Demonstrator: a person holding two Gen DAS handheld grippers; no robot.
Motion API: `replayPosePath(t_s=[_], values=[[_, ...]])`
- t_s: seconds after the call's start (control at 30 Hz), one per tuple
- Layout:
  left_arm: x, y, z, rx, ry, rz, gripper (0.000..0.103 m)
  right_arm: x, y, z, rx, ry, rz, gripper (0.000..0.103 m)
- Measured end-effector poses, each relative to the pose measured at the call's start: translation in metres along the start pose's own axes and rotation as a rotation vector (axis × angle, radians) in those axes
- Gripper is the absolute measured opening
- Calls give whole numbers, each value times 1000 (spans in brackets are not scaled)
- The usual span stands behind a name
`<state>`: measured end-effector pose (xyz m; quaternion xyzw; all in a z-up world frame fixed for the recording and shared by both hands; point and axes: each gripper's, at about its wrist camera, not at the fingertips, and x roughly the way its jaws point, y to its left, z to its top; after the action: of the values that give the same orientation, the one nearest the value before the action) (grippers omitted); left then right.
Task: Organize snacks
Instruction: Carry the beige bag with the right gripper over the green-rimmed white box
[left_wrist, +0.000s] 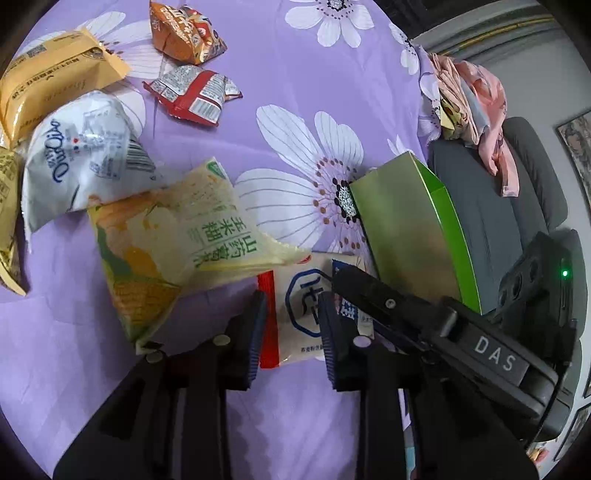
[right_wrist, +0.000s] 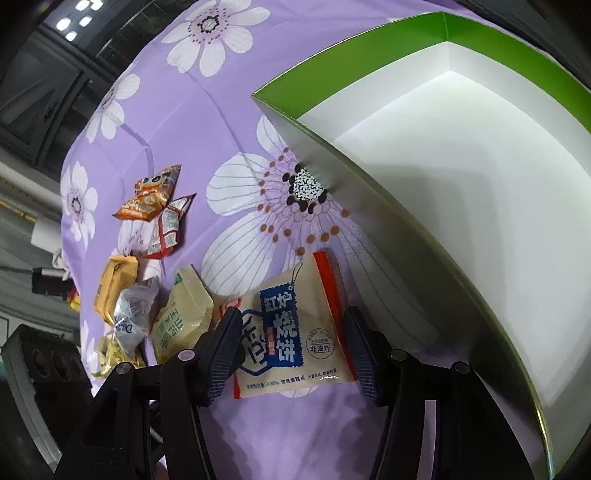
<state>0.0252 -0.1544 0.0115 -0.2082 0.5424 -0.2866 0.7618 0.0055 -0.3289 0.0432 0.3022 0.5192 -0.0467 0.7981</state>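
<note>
So both grippers, left (left_wrist: 291, 332) and right (right_wrist: 291, 350), sit open astride the biscuit packet (right_wrist: 295, 332), green box (right_wrist: 461, 177) crowding the tablecloth's (left_wrist: 295, 92) edge.

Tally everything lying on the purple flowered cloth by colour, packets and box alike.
Orange packet: 1
Red packet: 1
Yellow packets: 2
White packet: 1
Pale yellow-green packet: 1
Beige packet: 1
Green box: 1
Total: 8
</note>
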Motion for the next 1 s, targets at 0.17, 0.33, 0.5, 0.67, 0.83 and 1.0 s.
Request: replayPosePath(t_s=[0.17,0.33,0.5,0.67,0.83,1.0], values=[[-2,-3,-1,-1,-4,-14,25,-2,3,-1,-19,-5,42,57],[-8,-8,-5,-5,-9,-48,25,-12,9,-3,-51,-31,62,55],[-13,-12,-7,9,-20,-42,25,-18,11,-3,-61,-39,75,55],[-29,-29,-7,33,-55,-70,25,-40,15,-4,-73,-92,93,55],[-46,-62,-6,119,-118,-106,25,-75,14,-5,-30,-194,130,55],[-32,-95,-4,194,-103,-153,25,-110,-2,-6,28,-339,93,55]])
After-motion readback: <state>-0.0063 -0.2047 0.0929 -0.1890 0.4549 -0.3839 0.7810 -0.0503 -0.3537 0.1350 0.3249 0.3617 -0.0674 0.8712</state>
